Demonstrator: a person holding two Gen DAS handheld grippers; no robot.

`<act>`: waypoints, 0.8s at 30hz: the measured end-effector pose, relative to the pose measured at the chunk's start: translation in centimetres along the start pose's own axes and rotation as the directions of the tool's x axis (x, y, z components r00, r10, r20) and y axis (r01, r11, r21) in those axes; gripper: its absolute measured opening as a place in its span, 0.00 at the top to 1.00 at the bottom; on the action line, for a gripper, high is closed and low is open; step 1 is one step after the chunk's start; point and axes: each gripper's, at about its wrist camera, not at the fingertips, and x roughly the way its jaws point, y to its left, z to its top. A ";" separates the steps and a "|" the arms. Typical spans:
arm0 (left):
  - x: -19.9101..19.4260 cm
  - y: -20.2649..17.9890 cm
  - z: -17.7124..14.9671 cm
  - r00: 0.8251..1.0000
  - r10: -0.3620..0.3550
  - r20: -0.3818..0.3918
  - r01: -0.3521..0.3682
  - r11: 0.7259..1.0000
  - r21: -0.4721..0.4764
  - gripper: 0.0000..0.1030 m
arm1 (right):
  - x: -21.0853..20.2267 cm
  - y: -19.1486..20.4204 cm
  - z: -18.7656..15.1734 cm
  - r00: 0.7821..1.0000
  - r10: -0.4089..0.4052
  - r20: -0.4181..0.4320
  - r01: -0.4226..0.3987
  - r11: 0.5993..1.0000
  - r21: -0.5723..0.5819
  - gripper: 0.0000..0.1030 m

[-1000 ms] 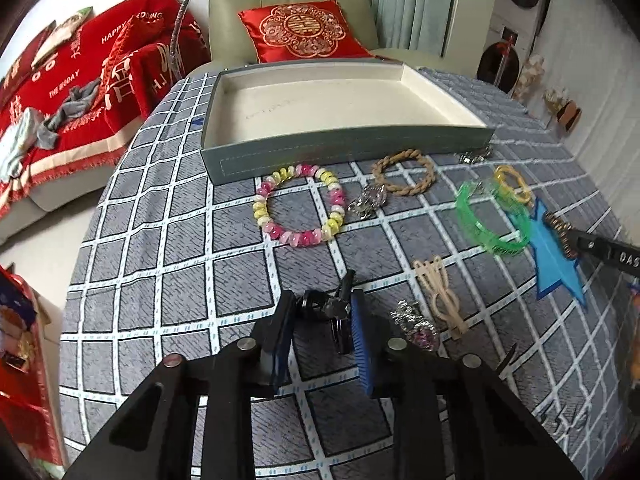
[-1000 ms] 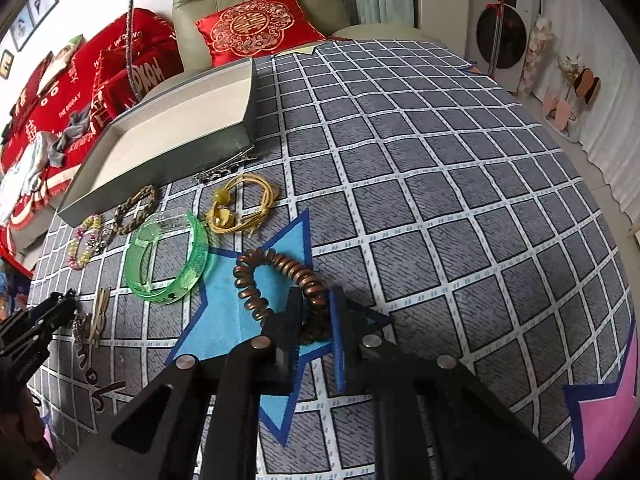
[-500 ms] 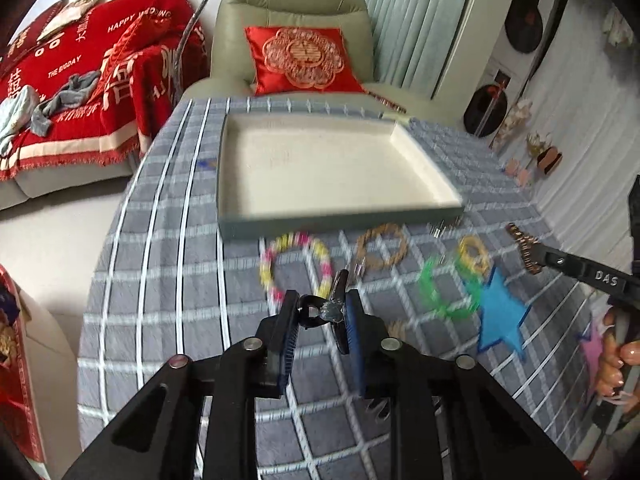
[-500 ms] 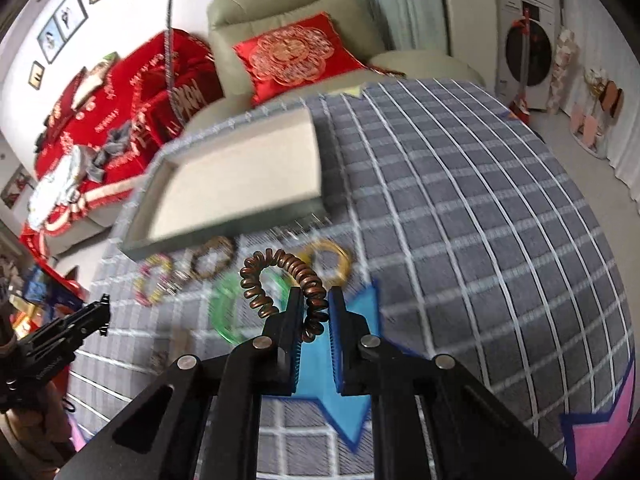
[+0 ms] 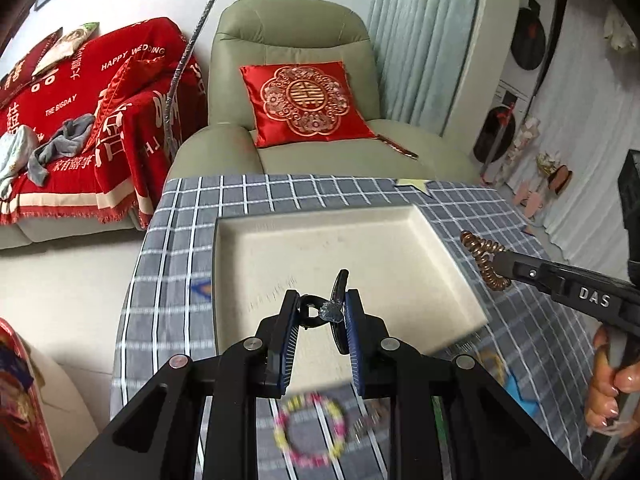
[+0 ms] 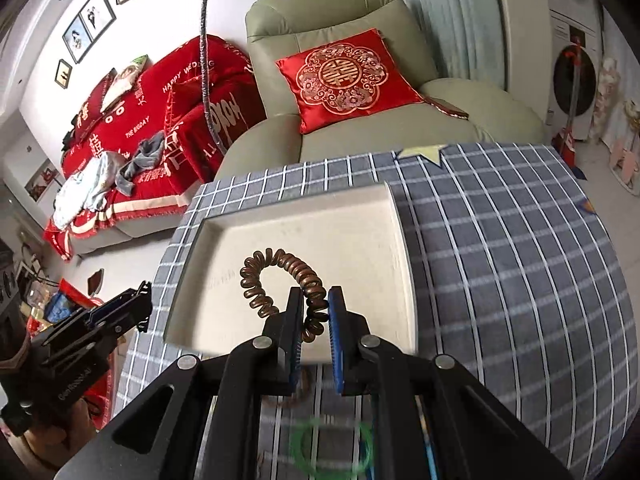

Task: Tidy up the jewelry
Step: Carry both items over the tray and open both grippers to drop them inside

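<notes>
The tray [image 5: 440,240], a shallow cream box with nothing visible inside it, sits on the checked cloth [image 5: 180,240] toward the far side of the table, and both grippers hang above it. The left gripper [image 5: 320,316] is clamped on a black hair clip [image 5: 340,292] with a small sparkly charm; the clip stands nearly upright between the blue pads, above the tray's near middle. The right gripper [image 6: 314,312] pinches a copper coil tie [image 6: 280,276], whose loop stands up and leans left from the pads, over the tray's near part. In the left view that gripper [image 5: 496,264] reaches in from the right, its tie [image 5: 484,258] above the tray's right rim, with the person's hand [image 5: 608,392] on the handle. On the cloth nearer than the tray, blurred, lie a pink and yellow bead bracelet [image 5: 310,428] and a green bangle [image 6: 332,452]; other small pieces near them are too smeared to tell. Beyond the table stands a green armchair [image 6: 332,8] with a red cushion [image 6: 348,76], and to the left a sofa under a red throw [image 5: 80,92].
</notes>
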 end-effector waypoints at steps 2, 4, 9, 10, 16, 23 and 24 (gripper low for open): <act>1.9 0.3 0.9 1.000 0.019 -0.006 -0.019 1.000 0.001 0.64 | 1.5 0.2 1.2 1.000 -0.008 -0.005 0.008 1.000 -0.006 0.87; 3.6 0.5 1.4 1.000 0.026 -0.017 -0.026 1.000 0.000 0.64 | 3.1 0.1 2.1 1.000 -0.016 -0.013 0.015 1.000 -0.003 0.87; 8.0 1.1 2.0 0.997 0.052 -0.053 -0.051 0.999 0.011 0.64 | 7.7 -0.4 3.3 0.998 -0.044 -0.050 0.044 0.999 0.006 0.87; 8.9 1.2 2.0 0.996 0.059 -0.062 -0.059 0.998 0.011 0.64 | 8.7 -0.5 3.4 0.997 -0.047 -0.059 0.048 0.999 0.011 0.87; 12.0 1.2 1.5 0.991 0.086 -0.107 -0.084 0.996 0.030 0.64 | 12.7 -0.6 3.6 0.993 -0.082 -0.091 0.082 0.997 -0.002 0.87; 13.4 0.6 0.5 0.982 0.130 -0.135 -0.120 0.989 0.086 0.64 | 14.3 -1.0 2.4 0.988 -0.097 -0.119 0.096 0.995 -0.010 0.87; 13.6 0.5 0.4 0.981 0.133 -0.141 -0.120 0.988 0.092 0.63 | 14.5 -1.0 2.2 0.987 -0.095 -0.126 0.094 0.996 -0.011 0.87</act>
